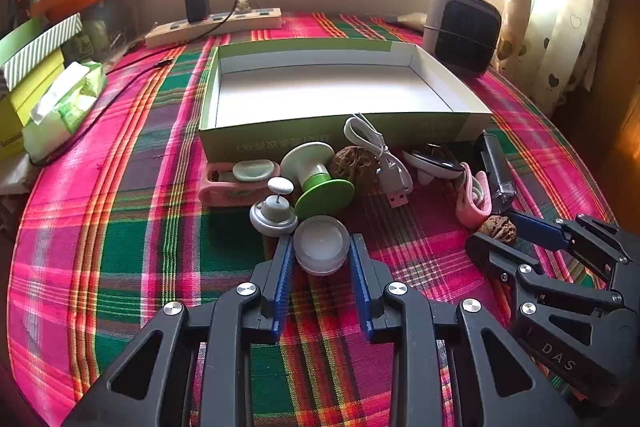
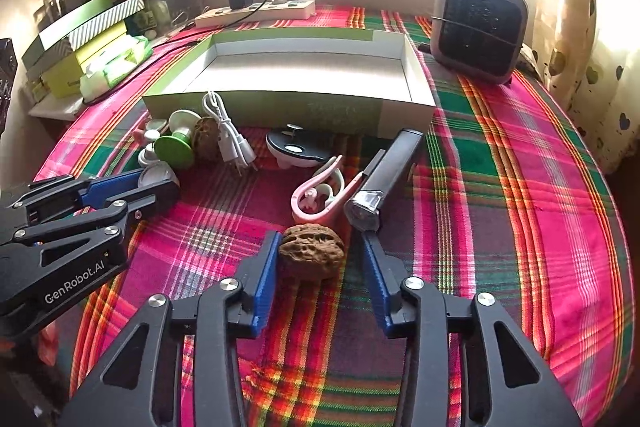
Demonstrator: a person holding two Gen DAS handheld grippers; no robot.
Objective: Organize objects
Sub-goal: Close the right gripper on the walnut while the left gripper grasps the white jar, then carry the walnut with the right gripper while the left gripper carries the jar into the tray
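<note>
On the plaid tablecloth [image 1: 120, 227], my left tongs [image 1: 322, 247] stand spread around a round white puck-shaped lid [image 1: 321, 244]; both blue pads sit close against its sides, though I cannot tell whether they press it yet. My right tongs [image 2: 316, 251] are spread wider around a wrinkled brown walnut [image 2: 312, 255], the left pad touching or nearly touching the nut and the right pad standing clear of it.

Just beyond the left tongs' tips lies a small grey stopper with a white knob [image 1: 275, 213], and behind that a green-and-white spool-shaped stand [image 1: 316, 173] tipped on its side. To the left of the stand is a pink clip case [image 1: 236, 183]; to its right, a second, darker walnut [image 1: 354, 165] and a coiled white USB cable [image 1: 380, 155].

Straight ahead of the right tongs, just past the walnut, lie a pink curved clip [image 2: 320, 197] and a black flashlight [image 2: 384, 179], the flashlight's lens end pointing toward my right pad. Farther ahead is a black-and-white mouse-shaped gadget [image 2: 298, 149].

Beyond all of this sits the open green-and-white cardboard box [image 1: 280, 137], its white floor bare. Behind the box a power strip [image 1: 216, 25] with a black charger plugged in lies toward the left tongs' side, and a small grey heater [image 2: 478, 27] stands ahead of the right tongs, to the right.
</note>
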